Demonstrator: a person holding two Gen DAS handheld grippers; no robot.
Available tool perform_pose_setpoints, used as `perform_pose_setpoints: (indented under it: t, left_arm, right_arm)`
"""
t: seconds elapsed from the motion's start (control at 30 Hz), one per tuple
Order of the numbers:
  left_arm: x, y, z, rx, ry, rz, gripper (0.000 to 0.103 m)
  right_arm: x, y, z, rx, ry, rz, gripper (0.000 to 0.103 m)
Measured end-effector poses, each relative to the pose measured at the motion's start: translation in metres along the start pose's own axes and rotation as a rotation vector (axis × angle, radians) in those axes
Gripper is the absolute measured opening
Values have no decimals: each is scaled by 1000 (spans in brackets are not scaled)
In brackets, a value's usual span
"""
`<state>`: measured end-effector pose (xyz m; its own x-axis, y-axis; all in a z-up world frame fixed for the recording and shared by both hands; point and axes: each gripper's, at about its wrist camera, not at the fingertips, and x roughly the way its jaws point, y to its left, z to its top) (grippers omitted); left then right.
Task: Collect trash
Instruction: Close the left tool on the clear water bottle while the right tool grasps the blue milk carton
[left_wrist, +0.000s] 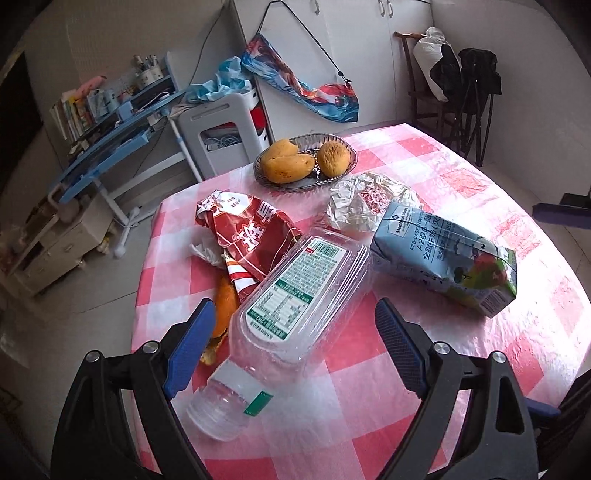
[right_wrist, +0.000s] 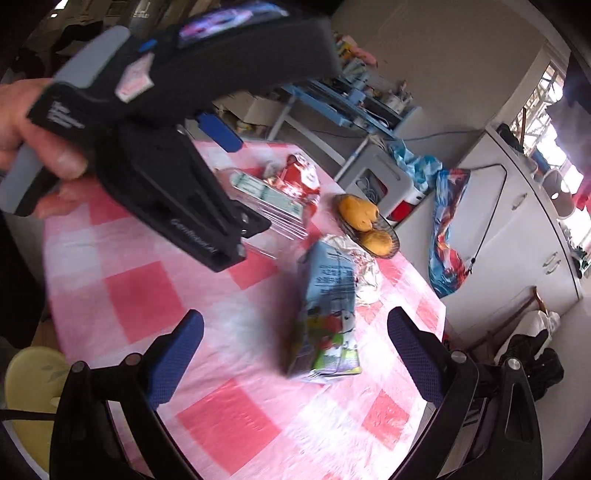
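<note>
Left gripper (left_wrist: 295, 325): fingers spread wide, straddling the clear plastic bottle (left_wrist: 295, 291), pads not touching it. Bottle lies flat on the pink checked tablecloth (left_wrist: 369, 369), cap toward 7 o'clock. Red snack wrapper (left_wrist: 247, 232) touches it at 10 o'clock, orange peel (left_wrist: 225, 306) beneath the wrapper. Milk carton (left_wrist: 443, 258) lies at 2 o'clock, crumpled foil wrapper (left_wrist: 362, 206) just behind it. Fruit basket (left_wrist: 332, 177) at 12 o'clock.

Right gripper (right_wrist: 295, 332): fingers released, hovering over the carton (right_wrist: 328, 314); view blurred.
</note>
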<state>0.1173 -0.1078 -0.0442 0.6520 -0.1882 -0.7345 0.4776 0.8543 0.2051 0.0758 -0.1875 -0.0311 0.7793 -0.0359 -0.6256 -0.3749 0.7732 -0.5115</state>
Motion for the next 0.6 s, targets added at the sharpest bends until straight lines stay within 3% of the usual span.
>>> perform_pose_setpoints:
  t: [0.6]
  left_arm:
    - [18, -19, 4, 84, 25, 5, 84]
  right_arm:
    - [31, -25, -2, 88, 77, 13, 95]
